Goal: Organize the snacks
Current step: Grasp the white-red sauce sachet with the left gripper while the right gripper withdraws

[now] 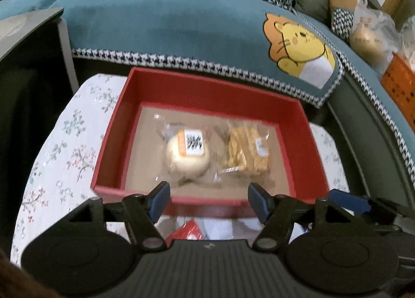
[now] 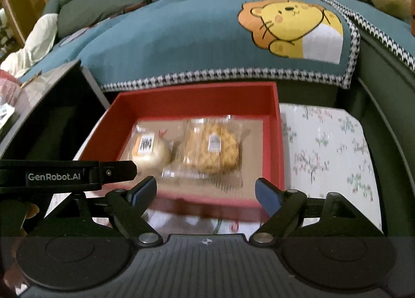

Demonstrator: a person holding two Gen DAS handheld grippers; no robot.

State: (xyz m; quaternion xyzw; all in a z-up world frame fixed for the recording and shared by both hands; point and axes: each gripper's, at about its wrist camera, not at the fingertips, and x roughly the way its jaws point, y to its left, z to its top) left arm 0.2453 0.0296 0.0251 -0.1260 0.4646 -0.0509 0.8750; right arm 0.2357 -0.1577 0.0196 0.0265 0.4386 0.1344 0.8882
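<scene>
A red open box [image 1: 207, 85] stands on the floral tablecloth, also seen in the right wrist view as the box [image 2: 197, 101]. Inside lie two clear-wrapped snacks side by side: a pale round bun [image 1: 186, 158] with a barcode label on the left and a pack of golden twisted pastry [image 1: 246, 150] on the right. The right wrist view shows the same bun [image 2: 150, 153] and pastry pack [image 2: 212, 147]. My left gripper [image 1: 208, 199] hovers open over the box's near wall, empty. My right gripper [image 2: 207, 194] is open and empty there too.
A floral cloth [image 1: 64, 155] covers the small table. Behind it is a sofa with a teal cover [image 1: 168, 26] and cushions. A dark cabinet [image 1: 26, 38] stands at the left. Plastic bags [image 1: 371, 36] sit on the sofa at the right. A red packet [image 1: 188, 230] lies under my left gripper.
</scene>
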